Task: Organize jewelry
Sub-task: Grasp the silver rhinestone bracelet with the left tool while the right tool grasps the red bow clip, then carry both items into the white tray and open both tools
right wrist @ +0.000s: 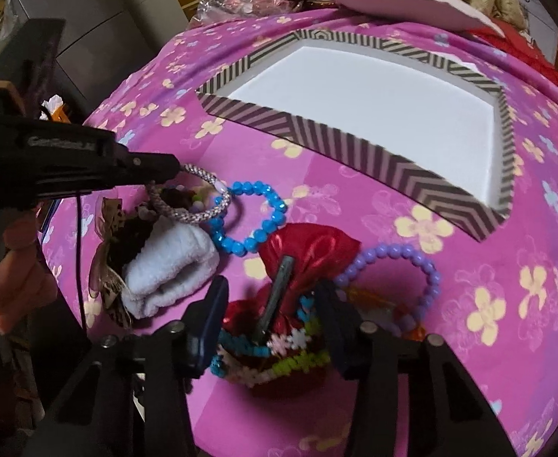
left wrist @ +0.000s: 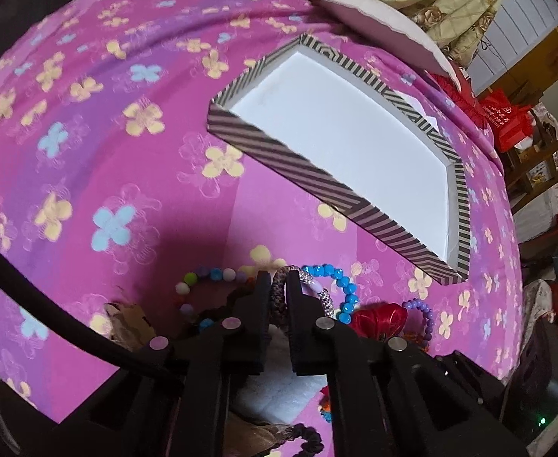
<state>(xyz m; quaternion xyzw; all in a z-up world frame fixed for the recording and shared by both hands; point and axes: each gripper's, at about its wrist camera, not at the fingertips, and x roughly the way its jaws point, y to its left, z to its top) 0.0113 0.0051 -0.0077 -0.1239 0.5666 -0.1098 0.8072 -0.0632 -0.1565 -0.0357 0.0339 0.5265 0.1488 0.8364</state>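
Two grippers at my jewelry pile on the pink floral cloth point(right wrist: 393, 205).
My left gripper point(left wrist: 279, 285) pinches the braided bracelet point(right wrist: 203, 213); my right gripper point(right wrist: 271, 304) straddles the red bow clip point(right wrist: 309, 247), not yet gripping, near the striped box point(right wrist: 355, 144).

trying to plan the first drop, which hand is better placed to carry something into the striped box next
Left. The left hand-held gripper is already pinched on the braided bracelet, ready to lift to the striped box. The right hand-held gripper only straddles the red pouch.
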